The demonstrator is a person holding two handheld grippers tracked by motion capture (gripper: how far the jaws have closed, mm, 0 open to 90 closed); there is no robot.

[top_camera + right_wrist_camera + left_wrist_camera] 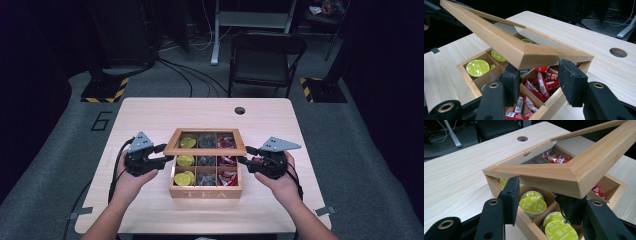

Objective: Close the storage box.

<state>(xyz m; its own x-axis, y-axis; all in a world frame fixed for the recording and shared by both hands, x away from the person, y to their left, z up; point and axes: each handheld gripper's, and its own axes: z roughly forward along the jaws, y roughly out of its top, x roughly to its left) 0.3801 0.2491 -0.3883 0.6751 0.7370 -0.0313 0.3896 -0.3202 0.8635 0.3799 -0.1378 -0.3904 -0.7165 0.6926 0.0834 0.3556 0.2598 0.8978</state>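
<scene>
A wooden box marked TEA (205, 193) stands mid-table, its glass-paned lid (172, 143) tilted up at the near side. Its compartments hold yellow capsules (184, 177), grey capsules (205, 179) and red sachets (228, 177). My left gripper (167, 160) is at the lid's left edge. In the left gripper view, that gripper (537, 193) is open, jaws just under the lid (544, 172), above the yellow capsules (532, 202). My right gripper (243, 161) is at the right edge. Seen from its own camera, this gripper (537, 67) is open beneath the lid's corner (524, 53), over the red sachets (541, 85).
The light wooden table (150, 115) has a round cable hole (240, 110) near its far edge. A black folding chair (265, 55) stands beyond the table, with cables on the floor. Bare tabletop lies to both sides of the box.
</scene>
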